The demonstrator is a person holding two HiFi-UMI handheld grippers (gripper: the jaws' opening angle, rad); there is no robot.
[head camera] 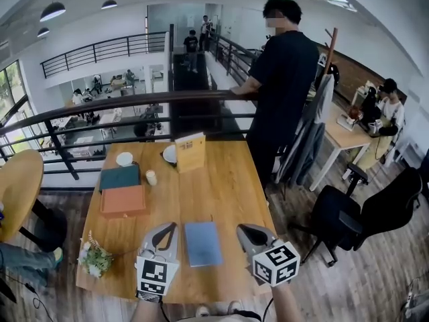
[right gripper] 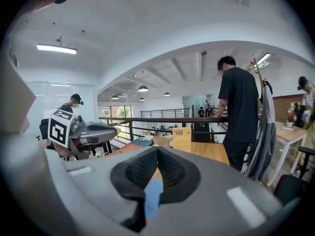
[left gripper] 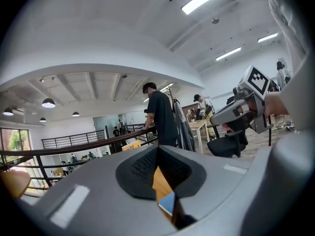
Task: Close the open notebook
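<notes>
A blue notebook (head camera: pixel 202 243) lies shut and flat on the wooden table (head camera: pixel 228 186), near the front edge. My left gripper (head camera: pixel 172 226) hovers just left of it and my right gripper (head camera: pixel 243 229) just right of it, both lifted off the table and pointing forward. Each has its jaws together with nothing between them. In the left gripper view a sliver of the blue notebook (left gripper: pixel 168 203) shows below the closed jaws, and the right gripper (left gripper: pixel 216 118) hangs at the right. The right gripper view shows the blue cover (right gripper: pixel 153 195) below its jaws and the left gripper (right gripper: pixel 110 130) at the left.
On the table's left side lie an orange book (head camera: pixel 123 200) and a teal one (head camera: pixel 120 177), with a white cup (head camera: pixel 151 178) beside them. A yellow stand card (head camera: pixel 191 151) is at the far edge. A small plant (head camera: pixel 94 257) sits front left. A person (head camera: pixel 285 79) stands at the railing; a black chair (head camera: pixel 348 210) is right.
</notes>
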